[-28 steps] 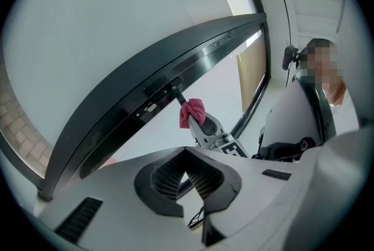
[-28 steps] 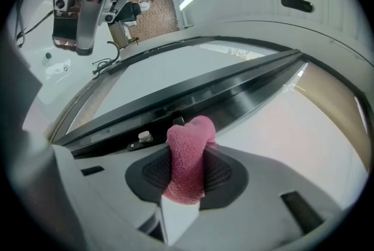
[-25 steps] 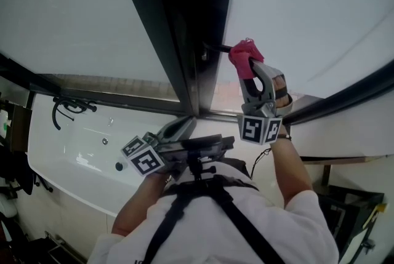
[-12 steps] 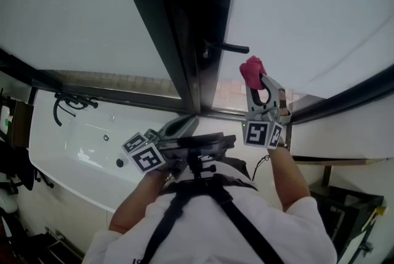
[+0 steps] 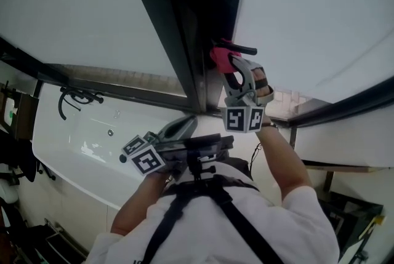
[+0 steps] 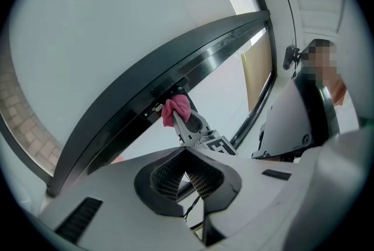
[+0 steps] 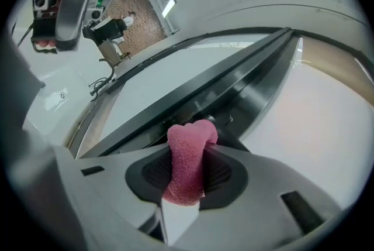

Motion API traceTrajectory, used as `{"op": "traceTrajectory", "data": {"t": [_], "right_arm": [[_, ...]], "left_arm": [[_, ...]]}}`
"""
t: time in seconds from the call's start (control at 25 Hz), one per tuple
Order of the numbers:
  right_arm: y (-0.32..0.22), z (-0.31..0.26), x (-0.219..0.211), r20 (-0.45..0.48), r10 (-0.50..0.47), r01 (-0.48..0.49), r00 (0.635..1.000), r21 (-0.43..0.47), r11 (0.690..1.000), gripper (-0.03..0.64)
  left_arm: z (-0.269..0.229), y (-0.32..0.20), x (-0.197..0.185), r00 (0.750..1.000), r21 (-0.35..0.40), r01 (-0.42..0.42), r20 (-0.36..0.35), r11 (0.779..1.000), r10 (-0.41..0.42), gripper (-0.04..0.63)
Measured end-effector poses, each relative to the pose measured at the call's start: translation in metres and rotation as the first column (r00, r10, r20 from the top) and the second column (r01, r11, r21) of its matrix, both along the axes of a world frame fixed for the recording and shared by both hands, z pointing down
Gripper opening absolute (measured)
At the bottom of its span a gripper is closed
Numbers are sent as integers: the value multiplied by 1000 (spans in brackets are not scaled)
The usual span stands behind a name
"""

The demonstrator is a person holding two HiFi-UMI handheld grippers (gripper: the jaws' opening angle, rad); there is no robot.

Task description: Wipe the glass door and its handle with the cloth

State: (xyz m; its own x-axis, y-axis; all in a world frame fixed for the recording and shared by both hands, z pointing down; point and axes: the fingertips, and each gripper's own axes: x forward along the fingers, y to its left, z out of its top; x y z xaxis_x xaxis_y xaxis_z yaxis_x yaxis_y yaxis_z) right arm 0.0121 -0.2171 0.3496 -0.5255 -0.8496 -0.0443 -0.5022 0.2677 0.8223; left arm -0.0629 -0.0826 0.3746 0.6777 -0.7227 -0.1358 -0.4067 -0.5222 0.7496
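Observation:
A pink cloth (image 5: 220, 56) is pinched in my right gripper (image 5: 224, 62), which is shut on it. The cloth presses against the dark door frame (image 5: 184, 41) at the inner end of the black handle (image 5: 244, 48), beside the frosted glass door (image 5: 320, 10). In the right gripper view the cloth (image 7: 189, 162) sticks out between the pads of the right gripper (image 7: 190, 147), and its tip hides the handle's base. My left gripper (image 5: 186, 123) hangs low near the person's chest, shut and empty. The left gripper view shows the cloth (image 6: 175, 110) on the frame (image 6: 134, 103).
A white bathtub (image 5: 86, 152) with a black tap (image 5: 77, 96) lies at the lower left. A second glass panel (image 5: 80, 4) stands left of the frame. Dark frame rails (image 5: 345, 106) run out to the right.
The right gripper with the cloth has moved up and left, from below the handle's outer end to the handle's base at the frame. The left gripper has stayed put.

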Motion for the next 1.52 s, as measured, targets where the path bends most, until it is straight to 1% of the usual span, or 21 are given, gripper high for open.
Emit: {"op": "traceTrajectory", "data": {"t": [0.12, 0.24, 0.4, 0.76, 0.84, 1.04, 1.16, 1.32, 1.52], "right_arm": [[-8, 0, 0, 0, 4, -4, 1000, 14, 1000, 101], [-22, 6, 5, 19, 21, -21, 1000, -14, 1000, 101], [-26, 26, 5, 19, 32, -31, 999, -72, 997, 101], [-29, 43, 6, 37, 21, -17, 999, -105, 994, 101], [-29, 51, 9, 27, 22, -18, 999, -121, 992, 101], [-29, 84, 4, -35, 19, -25, 999, -188, 982, 101], [-29, 99, 3, -48, 16, -26, 999, -220, 975, 101], [-30, 117, 3, -68, 9, -26, 998, -254, 967, 101], [-32, 136, 0, -92, -3, -24, 996, -291, 956, 101]], "left_arm": [[1, 2, -3, 1000, 0, 25, 0, 1000, -25, -8], [3, 1, -5, 999, 1, 46, 3, 999, -46, -8], [10, 3, -12, 998, -26, 59, 1, 998, -59, -8], [8, -1, -12, 997, -28, 75, 16, 997, -74, -8], [8, -2, -11, 997, -28, 76, 18, 997, -75, -8], [9, -3, -19, 997, -34, 82, 19, 996, -81, -8], [10, -3, -19, 996, -41, 85, 21, 996, -84, -8], [8, -7, -20, 992, -30, 116, 63, 993, -114, -8], [9, -6, -25, 988, -36, 137, 73, 990, -134, -8]]}}
